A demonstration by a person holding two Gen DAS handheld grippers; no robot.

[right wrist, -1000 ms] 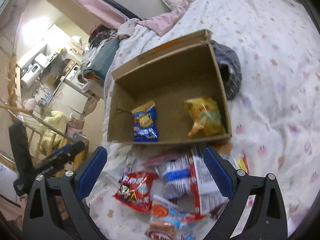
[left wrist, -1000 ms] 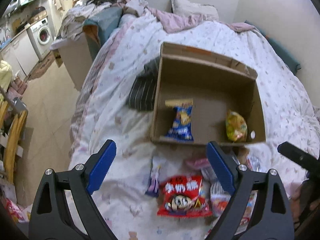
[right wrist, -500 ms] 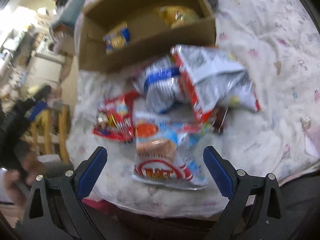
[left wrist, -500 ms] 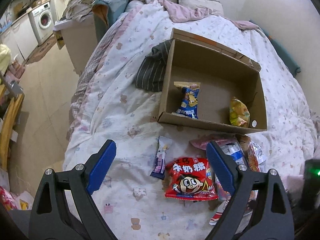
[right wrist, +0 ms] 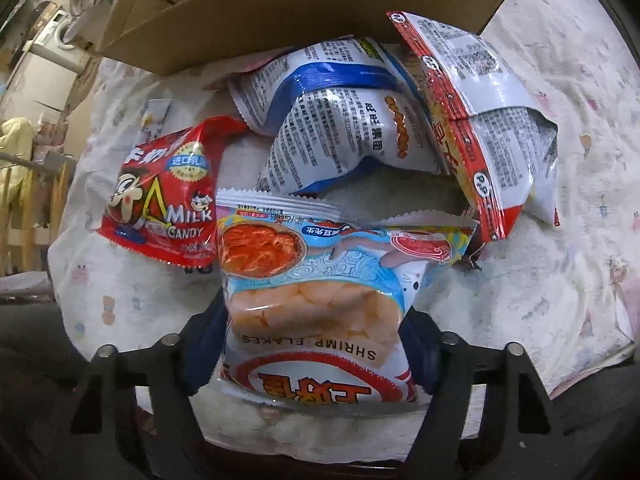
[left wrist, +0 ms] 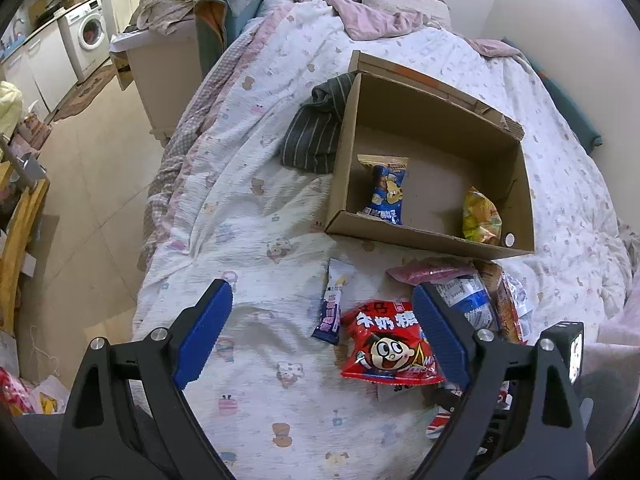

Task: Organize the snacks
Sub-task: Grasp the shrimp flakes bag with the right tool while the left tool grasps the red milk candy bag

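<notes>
A shrimp flakes bag (right wrist: pixel 320 280) lies on the bed between the fingers of my right gripper (right wrist: pixel 314 344). Its jaws are closing and the pads pinch the bag's lower sides. Beside it lie a red milk candy bag (right wrist: pixel 160 196), a blue-and-white bag (right wrist: pixel 340 120) and a red-and-white bag (right wrist: pixel 492 112). The open cardboard box (left wrist: pixel 432 236) holds a blue snack (left wrist: pixel 386 190) and a yellow snack (left wrist: pixel 482 218). My left gripper (left wrist: pixel 320 336) hovers open over the quilt. The milk candy bag (left wrist: pixel 388 344) sits by its right finger, a small purple pack (left wrist: pixel 334 308) between the fingers.
A striped dark cloth (left wrist: pixel 316 132) lies against the box's left side. The bed's edge drops to a tiled floor (left wrist: pixel 92 200) on the left, with a washing machine (left wrist: pixel 90 34) beyond. A pillow (left wrist: pixel 400 0) and crumpled bedding lie at the head.
My right gripper swung down from facing the box onto the snack pile, and its jaws have come in around the shrimp flakes bag. The left gripper drifted slightly back, still open.
</notes>
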